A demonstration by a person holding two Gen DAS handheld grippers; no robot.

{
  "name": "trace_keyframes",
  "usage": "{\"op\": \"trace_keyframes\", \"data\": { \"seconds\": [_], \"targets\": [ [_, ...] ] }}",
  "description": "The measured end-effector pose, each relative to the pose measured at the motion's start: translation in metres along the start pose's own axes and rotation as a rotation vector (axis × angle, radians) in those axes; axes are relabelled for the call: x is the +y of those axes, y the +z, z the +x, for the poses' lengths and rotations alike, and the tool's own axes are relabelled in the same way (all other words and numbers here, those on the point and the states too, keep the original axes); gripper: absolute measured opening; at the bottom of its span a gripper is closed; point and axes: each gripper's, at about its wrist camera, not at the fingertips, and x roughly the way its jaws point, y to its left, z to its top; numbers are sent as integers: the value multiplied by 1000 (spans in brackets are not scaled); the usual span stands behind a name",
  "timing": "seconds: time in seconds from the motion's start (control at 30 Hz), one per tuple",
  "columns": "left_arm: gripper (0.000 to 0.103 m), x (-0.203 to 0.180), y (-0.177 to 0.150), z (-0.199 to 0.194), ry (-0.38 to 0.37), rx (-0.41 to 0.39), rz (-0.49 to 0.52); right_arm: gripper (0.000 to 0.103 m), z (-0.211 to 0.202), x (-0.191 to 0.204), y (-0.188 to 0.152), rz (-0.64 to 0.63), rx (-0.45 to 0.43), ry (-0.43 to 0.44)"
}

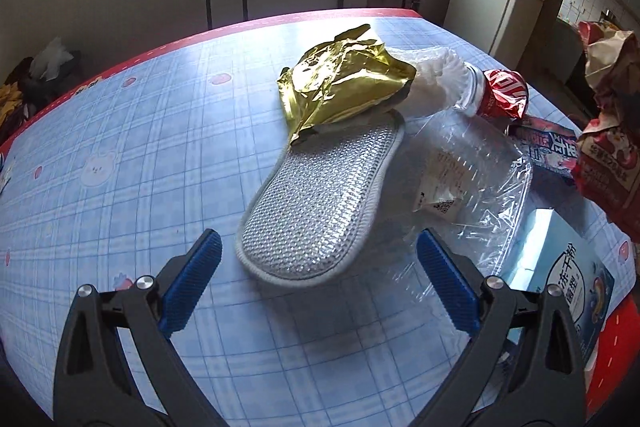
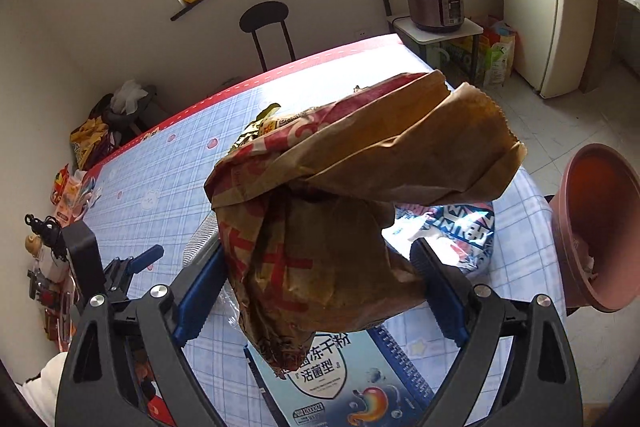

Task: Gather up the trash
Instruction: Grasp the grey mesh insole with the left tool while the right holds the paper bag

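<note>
Right hand-held gripper (image 2: 320, 291) clamped on crumpled paper bag (image 2: 340, 195) above tabletop (image 2: 160, 187); carry level to brown bin (image 2: 600, 227) before releasing, while left hand-held gripper (image 1: 318, 259), jaws apart and empty, lines up on scrub pad (image 1: 320, 203).

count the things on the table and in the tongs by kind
wrappers and bags: 5, crumpled gold foil wrapper, red crushed label wrapper, pink-and-blue snack packet, clear plastic bag, brown paper bag with red print
sponges: 1, silver mesh scouring pad
boxes: 1, light blue printed carton
total: 7
</note>
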Motion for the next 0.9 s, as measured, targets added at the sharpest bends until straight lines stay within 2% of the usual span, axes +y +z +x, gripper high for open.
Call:
{"op": "trace_keyframes", "data": {
  "seconds": [0.2, 0.27, 0.33, 0.4, 0.63, 0.8, 0.9],
  "targets": [
    [92, -19, 14, 30, 80, 50, 76, 89, -9, -26, -3, 33, -11, -2],
    [86, -21, 17, 35, 92, 59, 73, 89, -12, -32, -3, 35, -15, 3],
    [70, -19, 20, 38, 93, 72, 54, 89, -15, -33, -2, 34, -16, 9],
    [59, -12, 21, 37, 75, 74, 14, 89, -18, -34, -2, 29, -22, 12],
    [36, 15, 7, -2, -9, 49, -44, 89, -29, -38, -4, 28, -35, 38],
    [24, 33, -15, -38, -44, 41, -88, 89, -32, -36, -7, 31, -38, 71],
    [21, 41, -36, -62, -62, 31, -121, 89, -37, -33, -11, 26, -43, 92]
  ]
}}
